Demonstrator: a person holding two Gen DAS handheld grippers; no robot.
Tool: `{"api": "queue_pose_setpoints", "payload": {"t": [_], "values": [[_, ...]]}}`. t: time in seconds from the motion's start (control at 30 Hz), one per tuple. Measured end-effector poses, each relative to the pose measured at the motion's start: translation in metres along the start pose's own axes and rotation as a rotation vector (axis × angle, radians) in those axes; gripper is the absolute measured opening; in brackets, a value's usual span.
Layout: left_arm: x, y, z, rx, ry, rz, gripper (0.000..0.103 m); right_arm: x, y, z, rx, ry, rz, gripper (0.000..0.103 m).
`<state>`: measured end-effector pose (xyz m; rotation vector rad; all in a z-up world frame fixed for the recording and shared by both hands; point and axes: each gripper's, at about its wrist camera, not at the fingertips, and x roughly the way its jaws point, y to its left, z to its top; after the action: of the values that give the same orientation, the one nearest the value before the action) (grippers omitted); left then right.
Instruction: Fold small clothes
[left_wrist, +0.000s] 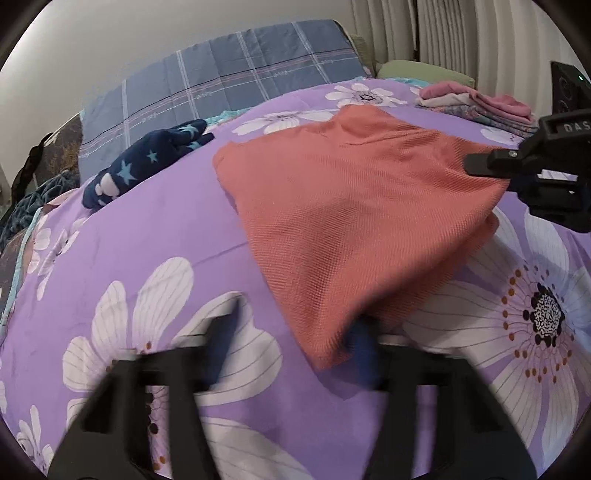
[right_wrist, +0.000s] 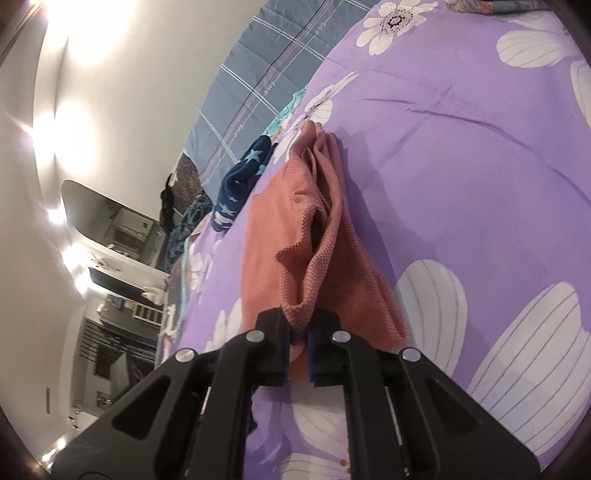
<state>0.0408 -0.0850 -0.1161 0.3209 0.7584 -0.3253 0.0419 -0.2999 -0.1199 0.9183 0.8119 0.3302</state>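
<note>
The garment (left_wrist: 351, 206) was coral orange with a fine waffle texture. The bedspread (left_wrist: 155, 229) was lilac, printed with large white daisies. A navy piece (left_wrist: 147, 162) carried pale blue stars. The quilt (left_wrist: 221, 81) behind was grey-blue plaid. Folded clothes (left_wrist: 480, 103) showed pink.

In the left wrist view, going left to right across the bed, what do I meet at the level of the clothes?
Navy star-print garment → orange knit garment → right gripper pinching the orange garment's right corner. The folded pink pile lies farther back, above that corner.
</note>
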Motion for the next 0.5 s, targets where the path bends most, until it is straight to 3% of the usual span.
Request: {"api": "queue_pose_setpoints", "payload": {"t": [0.07,0.2,0.27,0.37,0.4,0.5], "values": [[-0.004,0.009,-0.002,-0.034,0.012,-0.021,0.02,0.001,-0.005,-0.002,0.026,0.025,0.014,0.006],[-0.009,0.009,-0.009,0.007,0.019,-0.04,0.016,0.003,-0.022,-0.008,0.022,0.031,-0.111,0.006],[-0.005,0.002,-0.014,0.038,0.039,-0.035,0.016,0.005,-0.028,-0.011,0.018,0.039,-0.132,0.007],[-0.008,0.002,-0.016,0.049,0.046,-0.058,0.015,-0.005,-0.017,-0.013,-0.065,0.012,-0.194,0.01],[-0.012,0.004,-0.016,0.047,0.043,-0.085,0.015,-0.011,-0.01,-0.013,-0.112,-0.023,-0.229,0.014],[-0.034,0.013,-0.009,0.018,0.026,-0.245,0.015,-0.026,0.015,-0.014,-0.236,-0.123,-0.287,0.014]]}}
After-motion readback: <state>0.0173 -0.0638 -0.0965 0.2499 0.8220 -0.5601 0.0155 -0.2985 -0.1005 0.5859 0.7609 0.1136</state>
